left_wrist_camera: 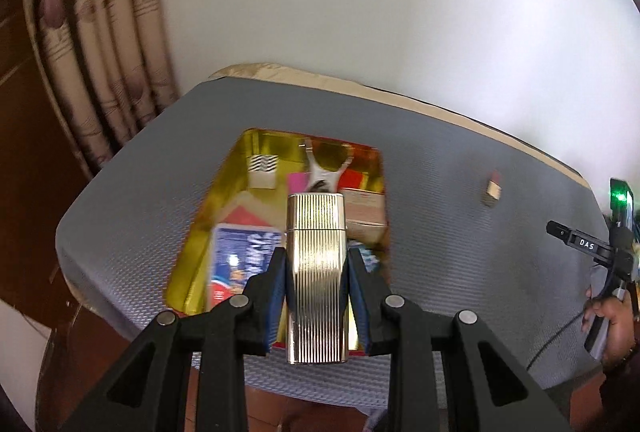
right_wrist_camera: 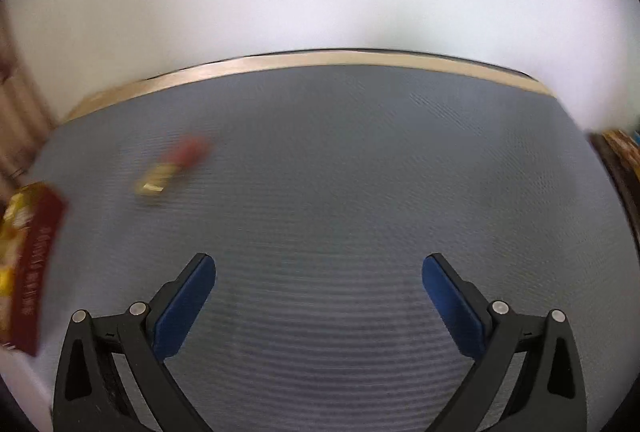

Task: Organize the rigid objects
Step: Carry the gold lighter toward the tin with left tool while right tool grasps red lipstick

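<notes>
Over the gold tin point(left_wrist_camera: 208, 216), in the left wrist view, our left gripper point(left_wrist_camera: 317, 272) is clamped on a ribbed metal lighter point(left_wrist_camera: 316, 272), its blue pads point(left_wrist_camera: 280, 296) pressing the case's two narrow sides. The lighter points away from us, its cap end above the tin's contents: a blue box point(left_wrist_camera: 240, 260), a cardboard box point(left_wrist_camera: 364, 216), a small white zigzag-patterned box point(left_wrist_camera: 262, 170) and a white clip-like piece point(left_wrist_camera: 324, 172) near the far wall. The tin sits on a grey mat point(left_wrist_camera: 460, 200). We judge the step in hand to be setting the lighter into the tin. To do it well, we would lower it into a gap between the boxes, keep it level, and let go only once it rests on something. The tin looks crowded, so free floor is scarce; the clearest gap seems to be left of centre, beyond the blue box. A lipstick point(left_wrist_camera: 494, 188) lies on the mat well to the right of the tin. Our right gripper point(left_wrist_camera: 588, 244) shows at the right edge.

In the right wrist view, our right gripper point(right_wrist_camera: 319, 292) hangs with its fingers wide apart, holding nothing, above bare mat point(right_wrist_camera: 360, 192). The lipstick point(right_wrist_camera: 172, 168), blurred, lies ahead to the left. A red box point(right_wrist_camera: 32, 264) juts in at the left edge. The mat runs open to its far edge by the wall, leaving ample room.
</notes>
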{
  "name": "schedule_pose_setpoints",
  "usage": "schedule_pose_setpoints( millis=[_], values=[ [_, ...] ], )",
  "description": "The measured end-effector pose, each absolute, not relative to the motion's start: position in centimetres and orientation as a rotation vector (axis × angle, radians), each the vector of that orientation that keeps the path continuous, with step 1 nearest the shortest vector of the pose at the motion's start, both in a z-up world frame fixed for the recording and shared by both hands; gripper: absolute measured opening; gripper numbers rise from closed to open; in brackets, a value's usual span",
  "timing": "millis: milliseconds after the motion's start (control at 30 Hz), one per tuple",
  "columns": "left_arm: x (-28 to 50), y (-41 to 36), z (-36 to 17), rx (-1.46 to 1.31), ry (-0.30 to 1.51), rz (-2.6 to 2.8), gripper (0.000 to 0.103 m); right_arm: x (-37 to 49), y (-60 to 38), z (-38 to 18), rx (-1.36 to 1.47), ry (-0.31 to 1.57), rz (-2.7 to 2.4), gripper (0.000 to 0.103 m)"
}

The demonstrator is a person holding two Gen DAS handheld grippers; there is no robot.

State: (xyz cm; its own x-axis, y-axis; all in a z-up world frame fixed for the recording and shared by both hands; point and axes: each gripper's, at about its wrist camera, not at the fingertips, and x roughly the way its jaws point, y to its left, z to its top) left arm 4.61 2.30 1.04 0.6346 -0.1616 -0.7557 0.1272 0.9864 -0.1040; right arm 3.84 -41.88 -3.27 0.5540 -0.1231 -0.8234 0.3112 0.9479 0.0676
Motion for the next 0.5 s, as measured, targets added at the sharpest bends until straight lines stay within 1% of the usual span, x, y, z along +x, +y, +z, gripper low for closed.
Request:
schedule_pose_setpoints(
  millis=[100, 200, 233, 267, 333, 433, 467, 500],
  values=[
    [5.0, 3.5, 1.0, -0.081, 0.869, -0.141, 0.029, 7.0, -39.1, -2.5, 0.236, 0.961, -0.197, 0.103],
    [5.2, 3.9, 0.9, -0.082, 0.866, -0.126, 0.029, 10.1, -38.7, -2.6, 0.339, 0.979, -0.202, 0.102],
    [5.3, 4.0, 0.8, -0.079, 0.867, -0.125, 0.029, 11.4, -38.7, -3.0, 0.385, 0.995, -0.202, 0.099],
    [5.4, 4.0, 0.7, -0.076, 0.868, -0.123, 0.029, 12.3, -38.8, -3.3, 0.399, 1.005, -0.208, 0.091],
    [5.5, 4.3, 0.5, -0.079, 0.870, -0.118, 0.029, 13.5, -38.1, -4.0, 0.380, 1.032, -0.246, 0.087],
    [5.9, 4.9, 0.1, -0.092, 0.881, -0.115, 0.029, 15.4, -38.2, -5.0, 0.389, 1.062, -0.295, 0.086],
    [6.0, 5.0, 0.0, -0.099, 0.884, -0.114, 0.029, 16.2, -38.3, -5.3, 0.401, 1.070, -0.309, 0.080],
    [6.1, 5.2, -0.2, -0.100, 0.888, -0.114, 0.029, 16.5, -38.5, -5.5, 0.410, 1.074, -0.317, 0.076]
  ],
)
